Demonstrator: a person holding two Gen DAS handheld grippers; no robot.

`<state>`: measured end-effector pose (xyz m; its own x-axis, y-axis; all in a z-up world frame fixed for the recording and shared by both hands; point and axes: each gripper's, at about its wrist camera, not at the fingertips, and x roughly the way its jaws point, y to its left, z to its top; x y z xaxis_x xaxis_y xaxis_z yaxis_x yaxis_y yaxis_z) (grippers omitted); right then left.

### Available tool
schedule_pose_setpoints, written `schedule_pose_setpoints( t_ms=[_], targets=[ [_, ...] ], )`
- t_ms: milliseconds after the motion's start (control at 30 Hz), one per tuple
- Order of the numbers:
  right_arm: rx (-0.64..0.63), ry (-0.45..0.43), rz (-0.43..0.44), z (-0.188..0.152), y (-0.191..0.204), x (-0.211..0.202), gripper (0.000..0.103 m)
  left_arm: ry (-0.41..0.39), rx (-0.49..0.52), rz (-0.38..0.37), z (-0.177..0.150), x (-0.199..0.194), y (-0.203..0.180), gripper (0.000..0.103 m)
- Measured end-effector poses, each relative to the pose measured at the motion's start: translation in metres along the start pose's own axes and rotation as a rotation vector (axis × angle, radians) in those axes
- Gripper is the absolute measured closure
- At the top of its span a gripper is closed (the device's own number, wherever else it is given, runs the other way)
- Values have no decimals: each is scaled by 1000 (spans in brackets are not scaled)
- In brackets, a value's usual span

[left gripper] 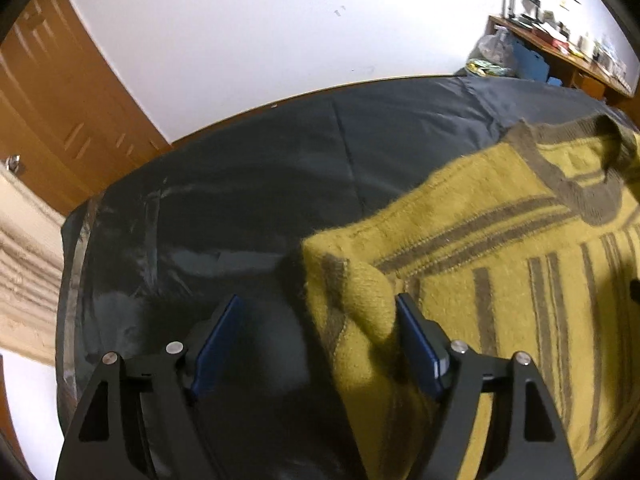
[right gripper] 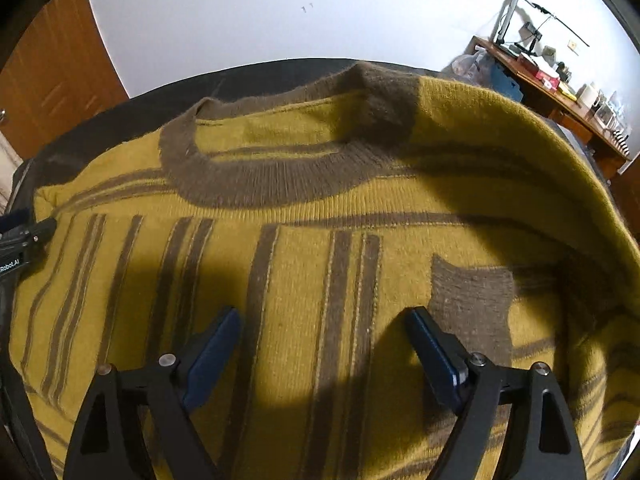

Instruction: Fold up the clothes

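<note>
One mustard sweater [right gripper: 304, 240] with brown stripes and a brown collar lies spread on one dark bed cover [left gripper: 224, 184], a sleeve folded in at each side. A white wall, a wooden door [left gripper: 52, 92] and a cluttered desk [right gripper: 560, 88] stand behind. Two grippers: the left gripper [left gripper: 318, 312] gapes wide, its right pad perhaps brushing the folded sleeve; the right gripper [right gripper: 322, 322] hangs wide apart over the chest, holding nothing.

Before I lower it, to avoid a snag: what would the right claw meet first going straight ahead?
Probably the yellow striped sweater lying below the open right claw; nothing shows between them, though depth is unclear.
</note>
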<state>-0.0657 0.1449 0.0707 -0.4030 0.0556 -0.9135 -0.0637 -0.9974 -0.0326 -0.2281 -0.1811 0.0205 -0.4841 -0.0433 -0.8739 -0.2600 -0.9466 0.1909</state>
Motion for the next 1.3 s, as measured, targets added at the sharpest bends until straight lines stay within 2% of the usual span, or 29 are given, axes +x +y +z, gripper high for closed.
schedule_pose_setpoints(
  t_ms=[100, 167, 267, 367, 467, 567, 600, 667, 700, 733, 800, 900, 1000, 1133, 1300],
  targets=[
    [-16, 10, 9, -1, 1, -2, 14, 11, -6, 2, -7, -11, 1, 22],
    [3, 32, 1, -5, -2, -8, 14, -10, 18, -8, -10, -24, -4, 22],
    [17, 9, 108, -28, 1, -38, 14, -49, 59, -41, -17, -47, -14, 22],
    [-2, 11, 169, -65, 5, -62, 14, -45, 99, -105, -37, -69, -29, 22],
    [-19, 36, 166, -90, 5, -63, 14, -5, 134, -141, -58, -75, -52, 22],
    [15, 68, 142, -88, -14, -44, 13, 44, 145, -85, -72, -65, -66, 22],
    [8, 48, 142, -83, -15, -43, 13, 54, 139, -73, -75, -62, -68, 22],
    [-36, 73, 149, -79, -9, -38, 9, 71, 112, -52, -76, -61, -69, 21],
    [-59, 85, 153, -77, -7, -35, 0, 78, 94, -43, -75, -62, -69, 21],
    [-81, 98, 157, -75, -4, -32, 0, 85, 75, -30, -74, -64, -69, 21],
    [-176, 76, 115, -83, 7, -34, 0, 74, 62, -13, -72, -79, -75, 21],
    [-195, 68, 131, -92, 2, -43, 0, 34, 81, -18, -73, -109, -94, 21],
    [-62, 22, 196, -105, -29, -67, 0, 4, 135, -38, -78, -139, -126, 21],
    [45, -54, 266, -141, -85, -113, 0, 14, 171, -113, -83, -161, -176, 21],
    [172, -82, 329, -221, -185, -171, 0, 54, 191, -222, -93, -177, -235, 21]
  ],
)
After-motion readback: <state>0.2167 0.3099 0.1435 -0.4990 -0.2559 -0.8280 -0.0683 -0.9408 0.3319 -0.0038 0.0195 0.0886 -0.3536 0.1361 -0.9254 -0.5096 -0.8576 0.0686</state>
